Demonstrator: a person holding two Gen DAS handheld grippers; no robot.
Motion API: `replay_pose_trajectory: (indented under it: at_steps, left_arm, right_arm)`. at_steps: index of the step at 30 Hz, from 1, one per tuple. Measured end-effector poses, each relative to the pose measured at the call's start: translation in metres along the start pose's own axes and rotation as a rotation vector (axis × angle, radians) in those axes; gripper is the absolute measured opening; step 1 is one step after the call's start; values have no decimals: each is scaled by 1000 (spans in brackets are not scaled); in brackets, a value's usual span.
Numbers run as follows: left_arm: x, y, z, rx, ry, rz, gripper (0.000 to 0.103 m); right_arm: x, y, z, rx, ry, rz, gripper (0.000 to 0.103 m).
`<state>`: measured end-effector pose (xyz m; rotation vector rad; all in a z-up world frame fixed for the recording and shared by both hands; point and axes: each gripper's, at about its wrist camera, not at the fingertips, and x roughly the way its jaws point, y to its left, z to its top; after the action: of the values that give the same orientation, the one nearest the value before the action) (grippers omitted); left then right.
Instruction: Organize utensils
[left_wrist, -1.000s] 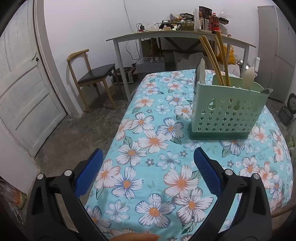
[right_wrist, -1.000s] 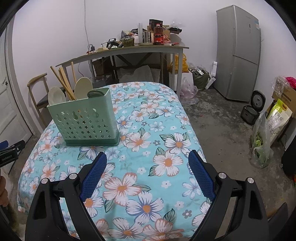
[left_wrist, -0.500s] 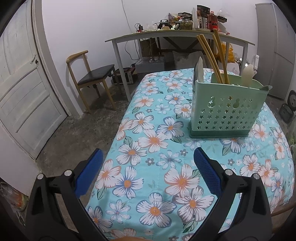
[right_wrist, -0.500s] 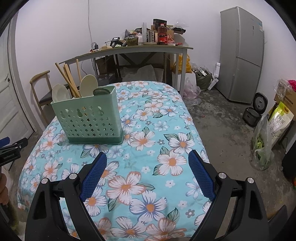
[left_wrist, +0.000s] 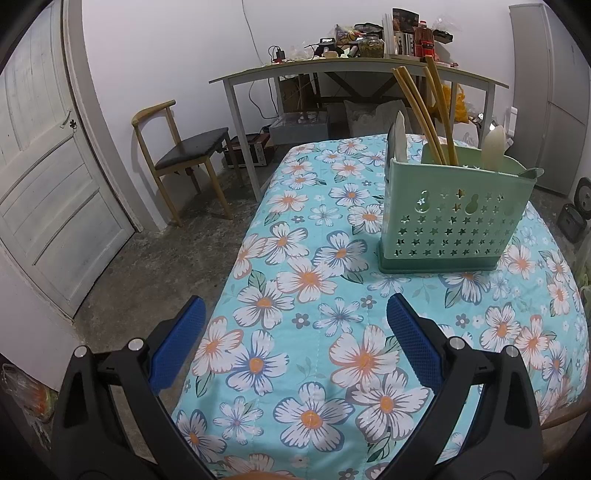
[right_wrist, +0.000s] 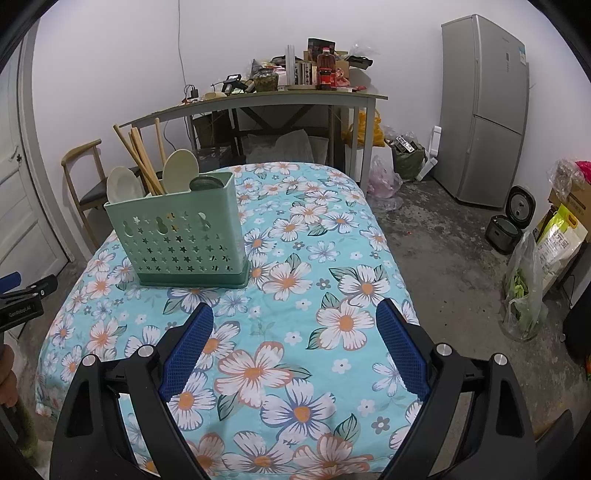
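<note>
Right wrist view shows the right gripper (right_wrist: 293, 332) and left gripper (left_wrist: 293, 325) both spread wide and empty above the floral tablecloth (right_wrist: 332, 258), apparently because chopsticks (right_wrist: 138, 158) and spoons (right_wrist: 181, 170) already stand in the green utensil caddy (right_wrist: 181, 240).

spoons (right_wrist: 122, 184) | handles hidden in caddy (right_wrist: 177, 236) (chopsticks' (right_wrist: 138, 162) lower ends too)

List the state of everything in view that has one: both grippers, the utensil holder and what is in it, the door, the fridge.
left hand-held gripper: open, holding nothing
right hand-held gripper: open, holding nothing
green utensil holder: upright on the floral tablecloth
chopsticks: standing tilted in the holder
spoons: standing in the holder
door: shut
fridge: shut
</note>
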<state>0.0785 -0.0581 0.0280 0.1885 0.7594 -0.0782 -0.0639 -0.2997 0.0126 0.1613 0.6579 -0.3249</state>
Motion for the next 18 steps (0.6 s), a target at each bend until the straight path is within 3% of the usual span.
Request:
replay_pose_trajectory:
  at_steps: [18]
  left_arm:
    - [1,0,0,5,5,0,95]
  right_arm:
    - [-1,1,1,-1,-1,3,87]
